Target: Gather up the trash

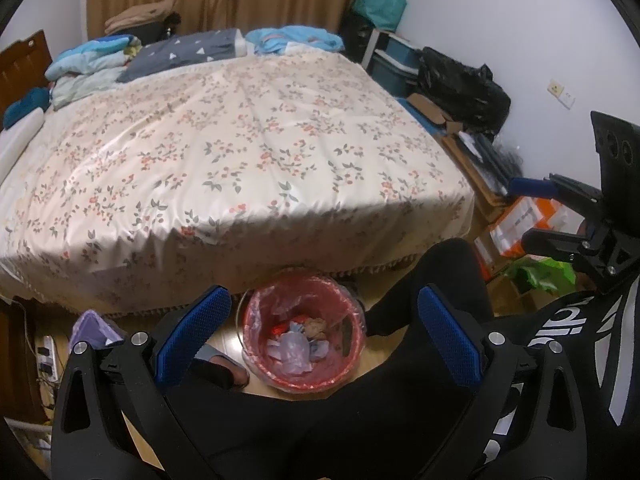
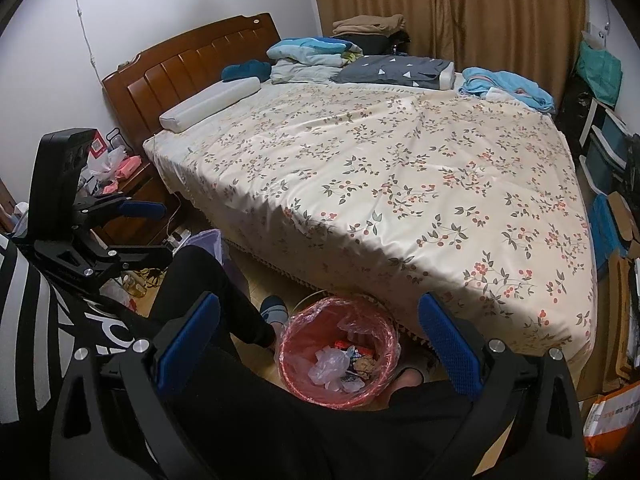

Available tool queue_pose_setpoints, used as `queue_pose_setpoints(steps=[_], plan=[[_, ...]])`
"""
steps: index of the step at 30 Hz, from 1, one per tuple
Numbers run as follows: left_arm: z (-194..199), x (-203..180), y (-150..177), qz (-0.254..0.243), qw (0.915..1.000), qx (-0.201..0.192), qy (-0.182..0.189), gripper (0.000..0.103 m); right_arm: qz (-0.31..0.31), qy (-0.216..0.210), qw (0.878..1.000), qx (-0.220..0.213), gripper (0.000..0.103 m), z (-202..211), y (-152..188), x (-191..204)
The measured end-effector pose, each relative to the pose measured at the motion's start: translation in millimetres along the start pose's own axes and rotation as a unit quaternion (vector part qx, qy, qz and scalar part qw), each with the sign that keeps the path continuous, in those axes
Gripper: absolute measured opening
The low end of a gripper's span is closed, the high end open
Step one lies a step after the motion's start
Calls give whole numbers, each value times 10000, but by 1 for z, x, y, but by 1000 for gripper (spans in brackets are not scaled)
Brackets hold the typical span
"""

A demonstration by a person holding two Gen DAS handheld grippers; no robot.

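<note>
At the foot of the bed, between our knees, we find the trash bin (image 1: 304, 332), lined with a pink bag and standing on the wooden floor (image 1: 224, 336). It holds crumpled clear plastic (image 2: 330, 362), some wrappers and a brownish lump. Our left gripper (image 1: 320, 330) hangs above it with its jaws spread wide and nothing between the blue pads (image 1: 448, 336). Our right gripper (image 2: 320, 336) does the same from the other side, jaws released and empty. Each gripper also shows at the edge of the other's view, held up near our striped shirt (image 2: 28, 304). Just beyond the bin rises the bed (image 1: 224, 152) under a floral cover, its fringe touching the bin's far rim or nearly so; we cannot tell which. Farther back lie a grey pillow (image 2: 394, 70), folded blue bedding (image 2: 308, 54) and brown curtains (image 2: 472, 12).
</note>
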State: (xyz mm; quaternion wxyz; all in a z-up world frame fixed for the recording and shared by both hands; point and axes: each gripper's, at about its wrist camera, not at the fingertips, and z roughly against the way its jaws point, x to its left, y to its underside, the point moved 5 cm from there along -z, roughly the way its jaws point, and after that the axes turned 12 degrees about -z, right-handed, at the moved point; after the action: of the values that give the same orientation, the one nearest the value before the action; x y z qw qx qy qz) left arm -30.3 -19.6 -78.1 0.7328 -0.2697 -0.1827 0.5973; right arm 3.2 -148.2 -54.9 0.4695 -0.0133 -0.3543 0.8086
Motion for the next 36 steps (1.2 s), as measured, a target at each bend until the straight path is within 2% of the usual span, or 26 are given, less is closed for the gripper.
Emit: queue_pose_setpoints(steps=[36], plan=[[0,3,2,11,10000,7,-28,97,14,-27,10000,35,98,-2,0,-1]])
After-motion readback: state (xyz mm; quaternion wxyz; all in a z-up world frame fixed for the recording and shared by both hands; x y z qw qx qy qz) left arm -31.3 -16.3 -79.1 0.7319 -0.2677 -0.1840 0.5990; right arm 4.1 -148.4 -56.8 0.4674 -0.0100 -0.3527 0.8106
